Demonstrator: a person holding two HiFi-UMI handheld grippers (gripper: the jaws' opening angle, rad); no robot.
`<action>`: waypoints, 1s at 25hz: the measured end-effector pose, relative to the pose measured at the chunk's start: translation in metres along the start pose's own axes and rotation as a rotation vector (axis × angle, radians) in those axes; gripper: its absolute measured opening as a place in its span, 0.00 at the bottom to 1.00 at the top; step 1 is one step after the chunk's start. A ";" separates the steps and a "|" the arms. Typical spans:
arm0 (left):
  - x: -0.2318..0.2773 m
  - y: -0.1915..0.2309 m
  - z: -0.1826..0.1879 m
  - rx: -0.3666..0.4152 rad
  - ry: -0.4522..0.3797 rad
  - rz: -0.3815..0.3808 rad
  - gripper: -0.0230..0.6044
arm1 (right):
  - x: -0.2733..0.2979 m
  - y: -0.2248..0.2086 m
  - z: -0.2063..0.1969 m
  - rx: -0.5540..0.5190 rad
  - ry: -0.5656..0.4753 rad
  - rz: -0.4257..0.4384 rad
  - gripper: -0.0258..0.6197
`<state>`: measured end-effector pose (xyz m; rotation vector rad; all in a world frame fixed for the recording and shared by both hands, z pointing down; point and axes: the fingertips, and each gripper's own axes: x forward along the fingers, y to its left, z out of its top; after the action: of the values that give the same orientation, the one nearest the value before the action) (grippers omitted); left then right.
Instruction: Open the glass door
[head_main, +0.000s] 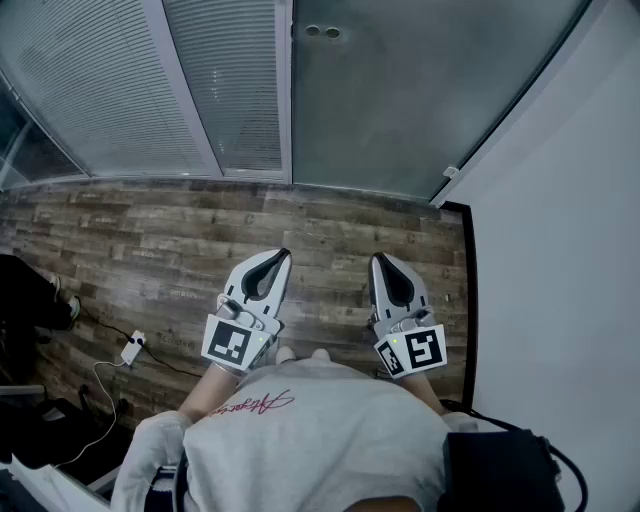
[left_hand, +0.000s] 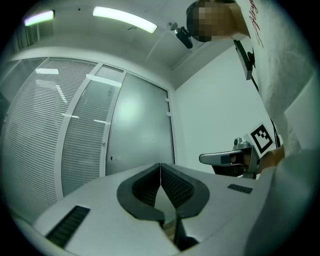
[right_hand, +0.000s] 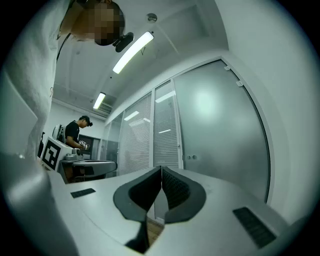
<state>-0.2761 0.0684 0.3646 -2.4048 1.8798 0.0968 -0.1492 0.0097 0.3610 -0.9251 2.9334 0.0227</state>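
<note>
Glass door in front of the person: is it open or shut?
Shut. The glass door lies flush with the slatted panel beside it, with no gap showing.

Glass door (head_main: 420, 100) straight ahead; blinds (head_main: 120, 80) left of it; wall (head_main: 560, 250) at right.

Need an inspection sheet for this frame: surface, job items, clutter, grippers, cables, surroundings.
Surface: wood-plank floor.
Job's things: frosted glass door, looks closed, untouched; two small round fittings near its left edge.
Clutter: power strip on the floor at left.
Grippers: left gripper and right gripper both shut, empty, held level, short of the door.
Cables: white cable running from the power strip.
Surroundings: blind-covered glass panels left of the door, white wall at right, another person in the background.
</note>
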 end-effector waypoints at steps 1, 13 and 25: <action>0.001 0.000 0.000 -0.001 0.003 0.001 0.06 | 0.000 -0.001 0.001 -0.001 0.000 0.001 0.07; 0.001 -0.004 -0.002 -0.004 0.007 0.011 0.06 | -0.003 -0.002 -0.002 0.000 0.002 0.009 0.07; 0.031 -0.015 -0.003 0.004 0.000 0.044 0.06 | -0.010 -0.038 0.004 -0.009 -0.033 0.020 0.07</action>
<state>-0.2542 0.0420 0.3651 -2.3614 1.9320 0.0964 -0.1185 -0.0158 0.3580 -0.8877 2.9146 0.0520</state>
